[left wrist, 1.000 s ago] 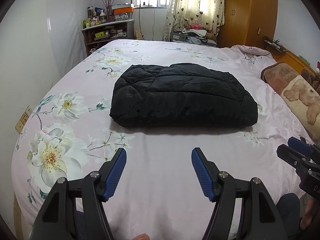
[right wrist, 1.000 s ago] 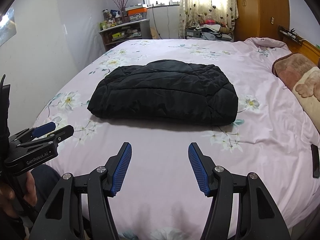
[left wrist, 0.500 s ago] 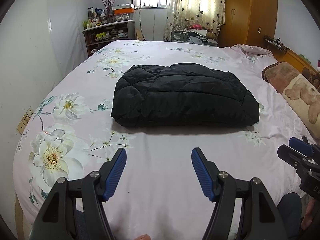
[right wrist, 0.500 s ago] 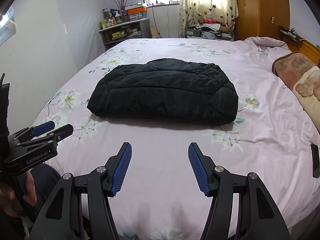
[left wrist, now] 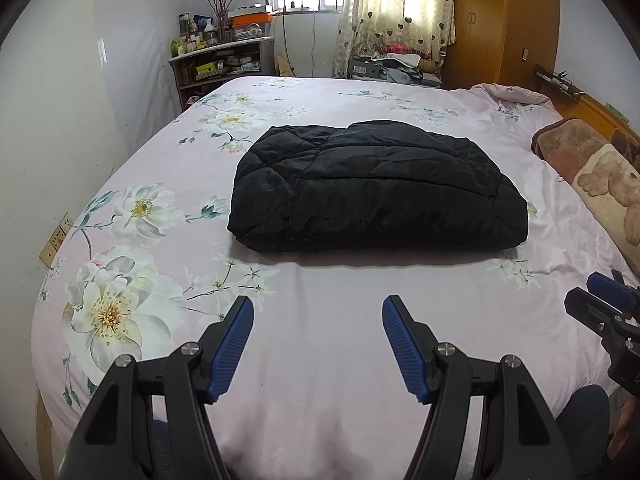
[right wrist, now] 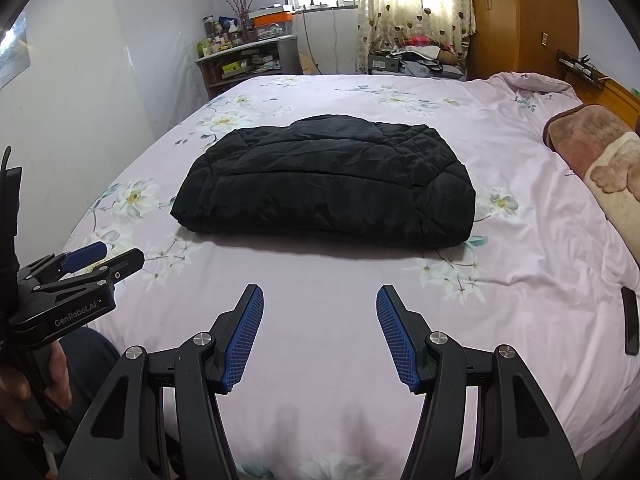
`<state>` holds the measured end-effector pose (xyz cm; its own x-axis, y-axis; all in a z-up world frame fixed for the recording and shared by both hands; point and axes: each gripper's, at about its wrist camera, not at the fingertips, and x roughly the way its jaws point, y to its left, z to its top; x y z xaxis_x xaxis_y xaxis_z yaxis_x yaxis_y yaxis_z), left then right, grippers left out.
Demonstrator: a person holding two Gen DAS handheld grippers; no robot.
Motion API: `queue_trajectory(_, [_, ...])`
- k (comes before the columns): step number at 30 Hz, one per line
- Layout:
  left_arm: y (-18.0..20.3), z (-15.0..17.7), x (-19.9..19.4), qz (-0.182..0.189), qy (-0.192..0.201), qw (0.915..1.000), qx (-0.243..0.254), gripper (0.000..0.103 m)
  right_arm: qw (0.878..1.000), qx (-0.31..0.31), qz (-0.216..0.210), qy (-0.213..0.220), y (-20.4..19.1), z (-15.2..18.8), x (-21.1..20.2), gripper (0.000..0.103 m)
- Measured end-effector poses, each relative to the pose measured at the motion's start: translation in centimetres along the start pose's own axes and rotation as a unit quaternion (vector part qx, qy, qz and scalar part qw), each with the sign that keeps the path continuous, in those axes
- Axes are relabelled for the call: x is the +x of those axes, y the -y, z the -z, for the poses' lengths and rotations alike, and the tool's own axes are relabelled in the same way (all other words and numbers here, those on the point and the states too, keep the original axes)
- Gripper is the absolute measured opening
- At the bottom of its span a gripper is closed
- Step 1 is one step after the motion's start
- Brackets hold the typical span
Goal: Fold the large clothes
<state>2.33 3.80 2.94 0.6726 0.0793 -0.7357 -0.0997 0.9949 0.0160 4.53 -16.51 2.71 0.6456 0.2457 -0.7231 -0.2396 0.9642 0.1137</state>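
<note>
A black quilted jacket (left wrist: 376, 188) lies folded into a thick rectangle in the middle of the bed; the right wrist view shows the same jacket (right wrist: 328, 184). My left gripper (left wrist: 318, 308) hovers over the pink sheet short of the jacket's near edge, open, with nothing between its blue pads. My right gripper (right wrist: 320, 296) is likewise open and empty, also short of the jacket. Each gripper shows at the edge of the other's view: the right gripper (left wrist: 600, 304) at far right, the left gripper (right wrist: 108, 260) at far left, held by a hand (right wrist: 28, 384).
The bed (left wrist: 320, 380) carries a pink floral sheet. A brown bear-print blanket (left wrist: 592, 172) lies at the right by the wooden headboard. A dark phone (right wrist: 631, 320) rests near the bed's right edge. A cluttered shelf (left wrist: 220, 64), curtained window and wardrobe stand beyond.
</note>
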Motion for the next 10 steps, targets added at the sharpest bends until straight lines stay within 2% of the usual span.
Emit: queue_trajectory(10, [-0.46,-0.12,-0.25,-0.004,0.011,0.9999,-0.011,0.069,1.0,0.001,0.0,0.0,0.1,-0.07,0.1,0.06])
